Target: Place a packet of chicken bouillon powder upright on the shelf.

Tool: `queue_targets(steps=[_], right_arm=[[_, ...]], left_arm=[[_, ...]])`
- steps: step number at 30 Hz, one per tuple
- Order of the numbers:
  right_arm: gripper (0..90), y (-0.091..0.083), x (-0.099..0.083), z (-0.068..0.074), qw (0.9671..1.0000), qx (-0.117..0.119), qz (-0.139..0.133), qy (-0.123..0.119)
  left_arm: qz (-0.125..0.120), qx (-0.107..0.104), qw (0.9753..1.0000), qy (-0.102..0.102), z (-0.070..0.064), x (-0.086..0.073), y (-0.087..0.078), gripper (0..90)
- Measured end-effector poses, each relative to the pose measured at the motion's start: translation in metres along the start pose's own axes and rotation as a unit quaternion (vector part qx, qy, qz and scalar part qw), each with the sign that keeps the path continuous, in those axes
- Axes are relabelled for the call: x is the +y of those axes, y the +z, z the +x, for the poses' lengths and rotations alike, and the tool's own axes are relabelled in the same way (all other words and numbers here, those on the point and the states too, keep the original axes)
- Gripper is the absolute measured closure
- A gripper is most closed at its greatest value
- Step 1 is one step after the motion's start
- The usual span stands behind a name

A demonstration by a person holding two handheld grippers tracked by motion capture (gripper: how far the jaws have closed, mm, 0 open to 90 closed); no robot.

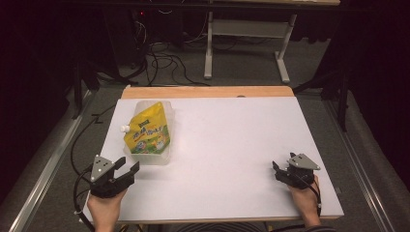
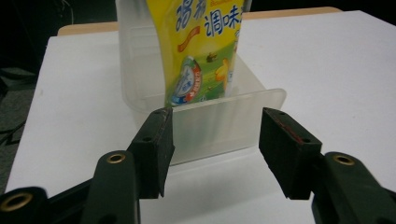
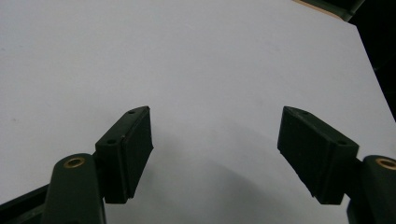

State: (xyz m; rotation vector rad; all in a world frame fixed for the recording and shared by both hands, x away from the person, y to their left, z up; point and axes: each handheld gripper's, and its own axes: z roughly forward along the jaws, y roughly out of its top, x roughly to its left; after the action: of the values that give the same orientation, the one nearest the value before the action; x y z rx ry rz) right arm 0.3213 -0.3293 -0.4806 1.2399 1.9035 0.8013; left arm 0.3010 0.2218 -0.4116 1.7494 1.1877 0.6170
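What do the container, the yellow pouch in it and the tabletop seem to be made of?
Container: frosted translucent plastic; the pouch shows dimly through its wall. Yellow pouch: probably glossy printed plastic film with a white spout; it reflects light. Tabletop: smooth matte white surface, likely laminate, with a wood-coloured far edge.

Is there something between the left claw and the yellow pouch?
Yes. The near wall of the clear plastic bin stands between the open left claw and the yellow pouch lying inside it.

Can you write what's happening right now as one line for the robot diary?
left tool: open, facing clear tub | yellow pouch: in tub | right tool: open over white table
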Motion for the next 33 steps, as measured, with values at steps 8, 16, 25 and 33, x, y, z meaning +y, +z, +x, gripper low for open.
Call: queue_targets(steps=[8, 16, 25, 33], right_arm=[[27.2, 0.000, 0.000, 0.000, 1.0000, 0.001, 0.002, -0.002], [27.3, 0.001, 0.000, 0.000, 1.0000, 0.001, 0.002, -0.003], [27.2, 0.000, 0.000, 0.000, 1.0000, 0.001, 0.000, -0.001], [27.2, 0.000, 0.000, 0.000, 1.0000, 0.000, -0.001, 0.000]], left_arm=[[0.002, -0.013, 0.9999, 0.004, -0.010, -0.001, 0.007, 45.3], [0.005, -0.029, 0.9995, 0.010, -0.021, -0.001, 0.017, 44.7], [0.006, -0.047, 0.9987, 0.018, -0.035, 0.001, 0.026, 44.7], [0.005, -0.058, 0.9981, 0.018, -0.042, 0.001, 0.032, 44.7]])
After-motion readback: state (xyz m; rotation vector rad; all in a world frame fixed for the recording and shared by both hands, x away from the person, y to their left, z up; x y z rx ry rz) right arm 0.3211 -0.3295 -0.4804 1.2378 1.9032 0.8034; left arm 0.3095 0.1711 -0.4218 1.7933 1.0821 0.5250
